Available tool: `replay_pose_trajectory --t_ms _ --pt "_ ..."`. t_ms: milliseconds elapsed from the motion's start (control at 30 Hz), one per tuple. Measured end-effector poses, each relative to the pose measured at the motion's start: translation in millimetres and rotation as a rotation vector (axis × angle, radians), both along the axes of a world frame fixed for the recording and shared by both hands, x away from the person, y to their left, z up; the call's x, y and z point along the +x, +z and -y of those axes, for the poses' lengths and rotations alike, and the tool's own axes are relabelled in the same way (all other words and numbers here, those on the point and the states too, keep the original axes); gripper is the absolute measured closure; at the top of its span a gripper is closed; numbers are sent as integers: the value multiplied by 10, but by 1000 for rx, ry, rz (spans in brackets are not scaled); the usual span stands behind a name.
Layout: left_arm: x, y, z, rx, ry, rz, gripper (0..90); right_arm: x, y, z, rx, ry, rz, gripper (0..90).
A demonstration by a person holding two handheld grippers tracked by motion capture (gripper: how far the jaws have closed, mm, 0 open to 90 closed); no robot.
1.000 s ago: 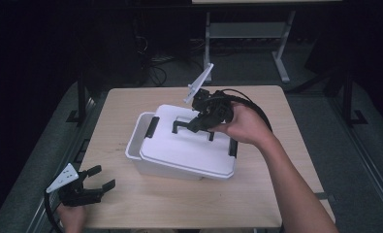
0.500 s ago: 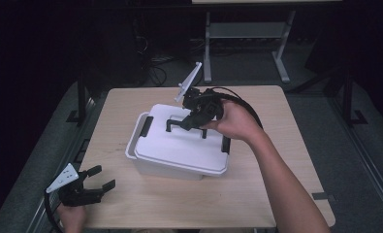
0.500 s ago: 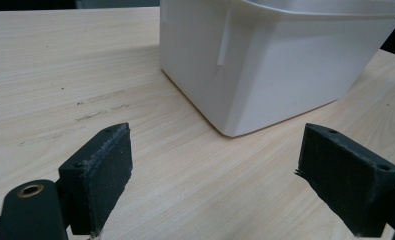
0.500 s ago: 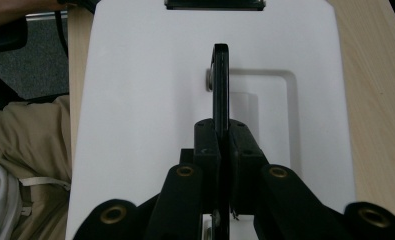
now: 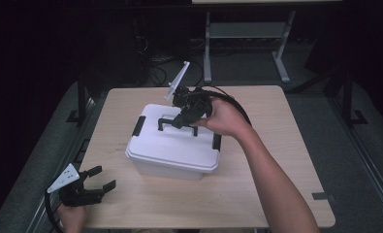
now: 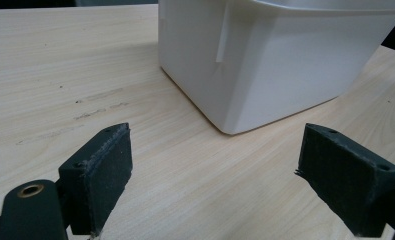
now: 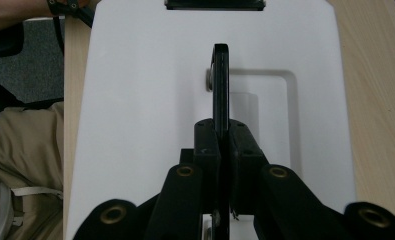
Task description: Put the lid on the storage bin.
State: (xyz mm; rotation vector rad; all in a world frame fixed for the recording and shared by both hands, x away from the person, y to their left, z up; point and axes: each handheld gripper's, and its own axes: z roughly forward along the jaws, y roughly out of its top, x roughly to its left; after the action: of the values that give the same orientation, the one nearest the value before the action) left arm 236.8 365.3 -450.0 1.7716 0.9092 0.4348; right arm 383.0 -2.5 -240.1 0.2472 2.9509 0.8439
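Right gripper (image 5: 179, 121) is clamped tight on the black handle (image 5: 175, 123) of the white lidded box (image 5: 172, 150), jaws squeezing the raised bar from both sides, as the right gripper view shows. The box sits around the middle of the bench (image 5: 286, 160), lid on, black latches at both ends. Left gripper (image 5: 99, 180) rests at the near left corner, jaws spread wide, nothing between them, facing the box's wall.

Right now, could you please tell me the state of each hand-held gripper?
Left hand-held gripper: open, holding nothing, low over the table.
Right hand-held gripper: shut on the black handle of the white box.
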Motion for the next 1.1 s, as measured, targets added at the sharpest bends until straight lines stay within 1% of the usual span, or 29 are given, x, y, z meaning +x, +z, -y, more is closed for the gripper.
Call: replay_pose_trajectory --t_ms 167,500,667,800,1000,1033,1100 --pt "1 -1 4 6 -1 0 130 59 -45 -59 1 6 -8 845" --pt "1 -2 -4 -2 2 1 130 160 -128 -188 -13 16 -13 845" --pt "5 -1 -2 0 0 2 131 239 -177 -232 -23 21 -18 845" --pt "1 -2 -16 -8 4 2 131 271 -207 -254 -24 22 -21 845" --pt "-1 0 -21 -5 3 3 130 306 -246 -280 -33 22 -29 845" --pt "-2 1 -24 -4 2 3 131 313 -256 -286 -29 24 -29 844" --pt "-5 2 -26 -11 7 3 130 321 -272 -294 -29 28 -36 844"
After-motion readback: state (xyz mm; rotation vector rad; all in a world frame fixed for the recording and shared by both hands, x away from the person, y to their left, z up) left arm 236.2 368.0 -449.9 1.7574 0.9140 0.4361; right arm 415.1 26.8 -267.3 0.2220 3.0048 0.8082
